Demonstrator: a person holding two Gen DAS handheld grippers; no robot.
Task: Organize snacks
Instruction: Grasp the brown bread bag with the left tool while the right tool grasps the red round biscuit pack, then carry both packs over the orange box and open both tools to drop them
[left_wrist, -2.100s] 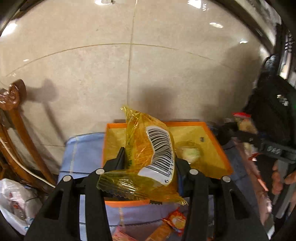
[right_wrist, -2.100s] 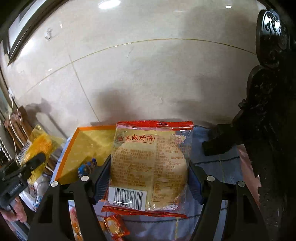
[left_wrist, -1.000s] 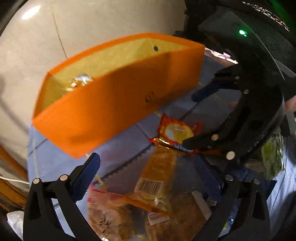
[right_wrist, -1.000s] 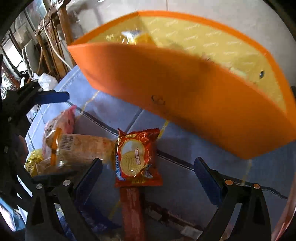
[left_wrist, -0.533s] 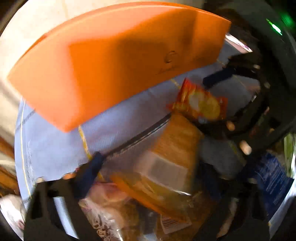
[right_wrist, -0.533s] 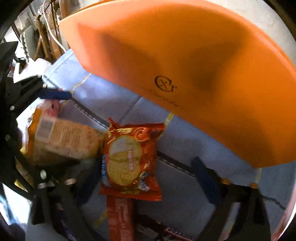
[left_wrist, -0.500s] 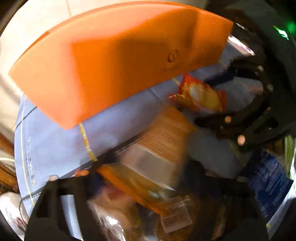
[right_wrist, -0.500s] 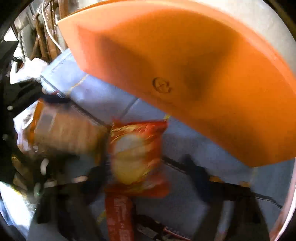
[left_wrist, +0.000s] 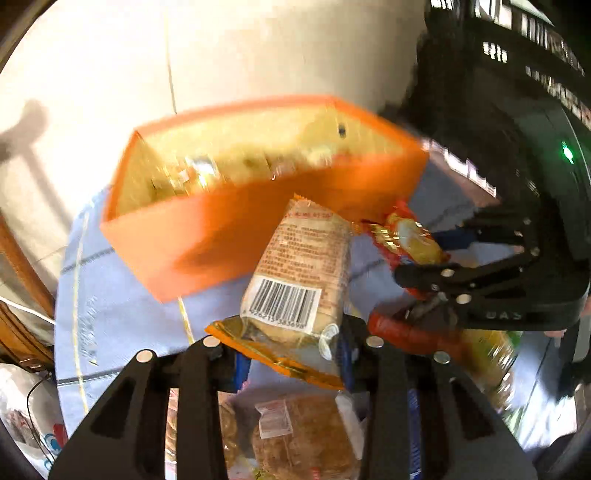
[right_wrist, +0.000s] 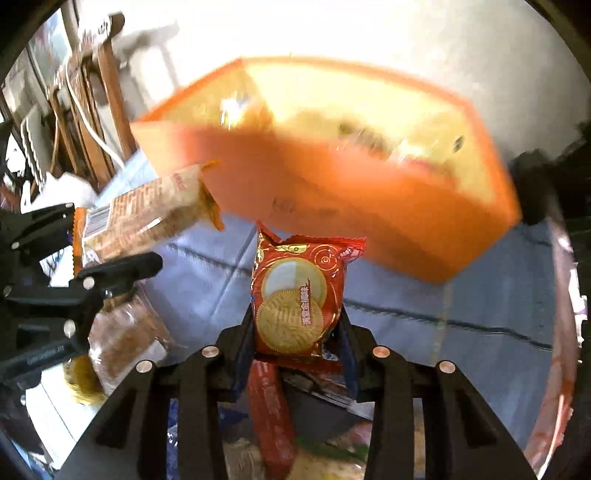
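Note:
My left gripper (left_wrist: 291, 343) is shut on an orange-edged clear cracker packet (left_wrist: 299, 280) with a barcode, held above the blue cloth. It also shows in the right wrist view (right_wrist: 147, 210). My right gripper (right_wrist: 295, 336) is shut on a red biscuit packet (right_wrist: 295, 295) printed with two round biscuits; it also shows in the left wrist view (left_wrist: 406, 236). The orange box (left_wrist: 221, 236) stands just beyond both, open on top, with several wrapped snacks inside; in the right wrist view it (right_wrist: 369, 206) sits behind the red packet.
More snack packets (left_wrist: 295, 435) lie piled on the blue tablecloth (left_wrist: 110, 306) under the grippers, including a long red bar (right_wrist: 269, 417). Wooden chairs (right_wrist: 92, 99) stand at the left. A pale tiled wall is behind the box.
Both grippers have shut on packets that lay on the cloth and lifted them: left took the barcode cracker packet, right took the red biscuit packet. The views have risen, showing the box's inside again.

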